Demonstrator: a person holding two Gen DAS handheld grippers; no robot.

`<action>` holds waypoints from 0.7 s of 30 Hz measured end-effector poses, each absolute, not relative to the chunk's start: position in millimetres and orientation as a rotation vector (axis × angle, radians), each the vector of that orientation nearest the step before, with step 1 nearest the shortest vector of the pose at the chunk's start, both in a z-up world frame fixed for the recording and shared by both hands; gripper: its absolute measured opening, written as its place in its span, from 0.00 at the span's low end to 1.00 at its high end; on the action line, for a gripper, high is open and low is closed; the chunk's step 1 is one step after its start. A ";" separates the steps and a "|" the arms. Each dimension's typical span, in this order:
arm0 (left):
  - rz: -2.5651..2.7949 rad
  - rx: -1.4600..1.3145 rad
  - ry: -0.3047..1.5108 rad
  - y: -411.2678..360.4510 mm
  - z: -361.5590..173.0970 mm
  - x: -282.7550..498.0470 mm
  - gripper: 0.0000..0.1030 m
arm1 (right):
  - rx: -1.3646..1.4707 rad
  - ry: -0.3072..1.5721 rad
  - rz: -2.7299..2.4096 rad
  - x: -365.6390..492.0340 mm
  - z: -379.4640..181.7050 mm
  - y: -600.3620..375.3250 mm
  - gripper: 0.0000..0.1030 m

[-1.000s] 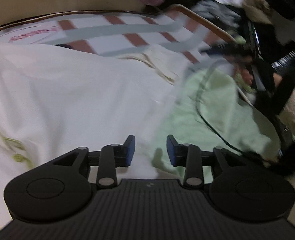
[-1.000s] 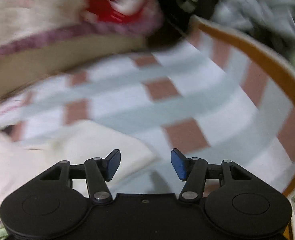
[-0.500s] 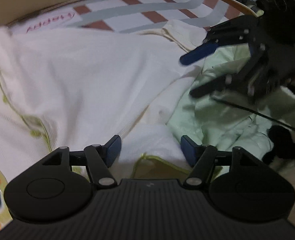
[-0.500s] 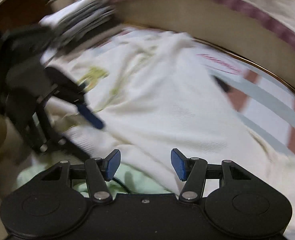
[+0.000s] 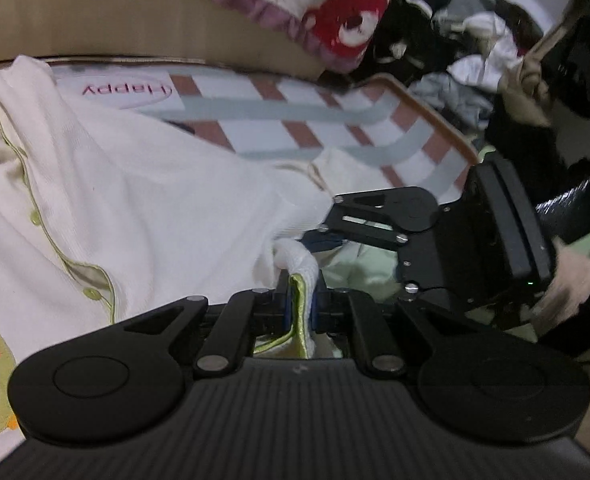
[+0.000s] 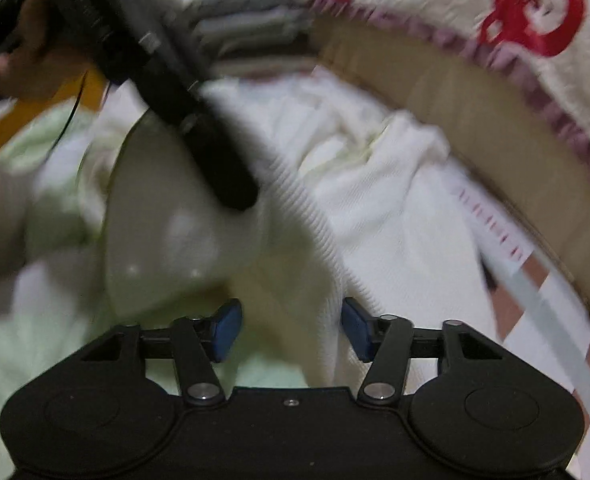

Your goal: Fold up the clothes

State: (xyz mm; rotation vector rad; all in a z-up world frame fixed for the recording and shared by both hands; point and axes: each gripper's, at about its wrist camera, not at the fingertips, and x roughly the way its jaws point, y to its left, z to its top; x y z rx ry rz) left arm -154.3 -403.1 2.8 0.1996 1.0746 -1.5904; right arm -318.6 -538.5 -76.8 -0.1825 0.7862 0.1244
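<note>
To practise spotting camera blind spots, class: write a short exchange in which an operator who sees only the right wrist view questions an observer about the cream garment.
Operator: My view is blurred. Is the left gripper holding anything?
Observer: Yes. The left gripper is shut on the green-trimmed edge of the cream garment.
Operator: What lies past the checked mat?
Observer: A jumbled heap of clothes, beyond the far corner of the checked mat.

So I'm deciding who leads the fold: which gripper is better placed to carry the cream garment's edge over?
Left. The left gripper is already shut on the green-trimmed edge of the cream garment. The right gripper is open, with cloth between its fingers but not clamped.
</note>
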 end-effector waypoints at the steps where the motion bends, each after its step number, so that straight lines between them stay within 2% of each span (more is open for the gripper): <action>1: -1.597 0.187 1.072 -401.2 6.0 -153.3 0.07 | -0.148 0.755 0.123 -321.4 -70.3 -541.1 0.11; 5: -1.657 0.103 1.091 -390.8 19.3 -152.3 0.07 | -0.009 0.686 0.170 -346.5 -44.6 -551.2 0.07; 7: -1.655 0.162 1.143 -396.7 7.4 -161.4 0.08 | 0.018 0.722 0.226 -366.1 -41.8 -550.8 0.06; 12: -1.642 0.311 1.272 -411.3 -22.3 -184.2 0.12 | 0.048 0.915 0.269 -386.0 -78.5 -545.2 0.05; 15: -1.535 0.294 1.298 -416.0 -31.9 -174.7 0.23 | 0.044 0.994 0.260 -373.3 -99.8 -538.4 0.05; 18: -1.464 0.232 1.215 -396.4 -14.5 -161.4 0.32 | 0.051 1.015 0.199 -360.0 -92.0 -535.6 0.06; 20: -1.395 0.250 1.126 -375.6 1.7 -153.5 0.39 | 0.066 0.988 0.118 -361.1 -75.5 -537.4 0.15; 21: -1.350 0.276 1.076 -364.7 9.6 -149.8 0.42 | 0.072 0.969 0.072 -362.4 -65.4 -538.0 0.29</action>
